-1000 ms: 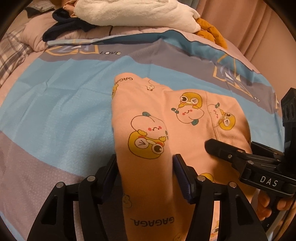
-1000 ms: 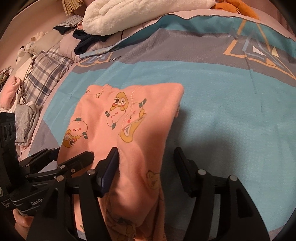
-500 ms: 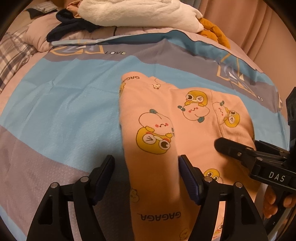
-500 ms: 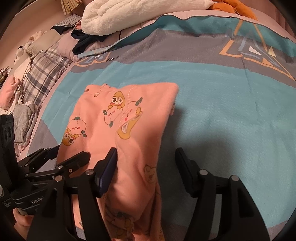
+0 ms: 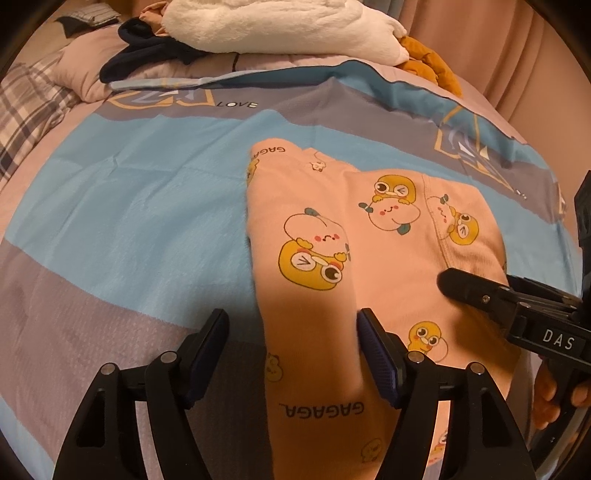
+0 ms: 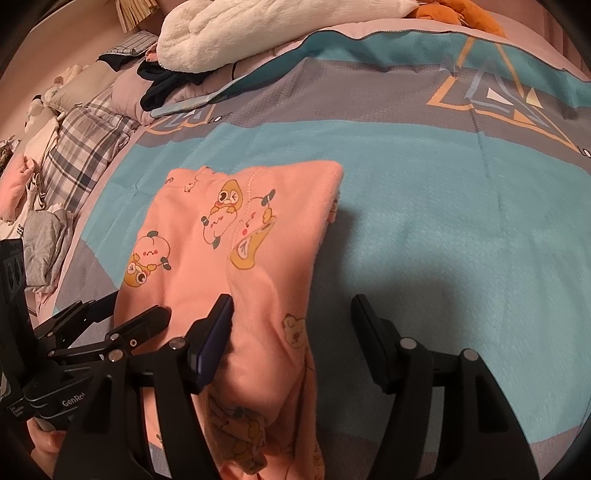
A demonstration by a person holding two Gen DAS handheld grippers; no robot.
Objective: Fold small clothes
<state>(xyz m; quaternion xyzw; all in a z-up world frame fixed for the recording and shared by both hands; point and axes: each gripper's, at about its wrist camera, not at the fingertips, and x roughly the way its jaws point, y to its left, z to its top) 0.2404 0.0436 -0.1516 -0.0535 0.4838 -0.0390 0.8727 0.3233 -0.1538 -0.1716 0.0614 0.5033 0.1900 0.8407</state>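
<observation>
A small pink garment (image 5: 354, 266) with yellow duck and peach prints lies partly folded on the blue and grey bedspread (image 5: 129, 221); it also shows in the right wrist view (image 6: 236, 243). My left gripper (image 5: 291, 350) is open, its fingers straddling the garment's left edge just above the cloth. My right gripper (image 6: 291, 332) is open over the garment's right edge. Each gripper shows in the other's view, the right one (image 5: 491, 295) at the right, the left one (image 6: 110, 325) at the lower left.
A white fluffy blanket (image 5: 280, 26), dark clothing (image 5: 147, 55) and an orange plush (image 5: 428, 62) lie at the far end of the bed. Plaid bedding and loose clothes (image 6: 55, 177) pile along the left side. A curtain (image 5: 517, 48) hangs at the right.
Both grippers have drawn back a little from the garment and stay open. The garment lies as it was.
</observation>
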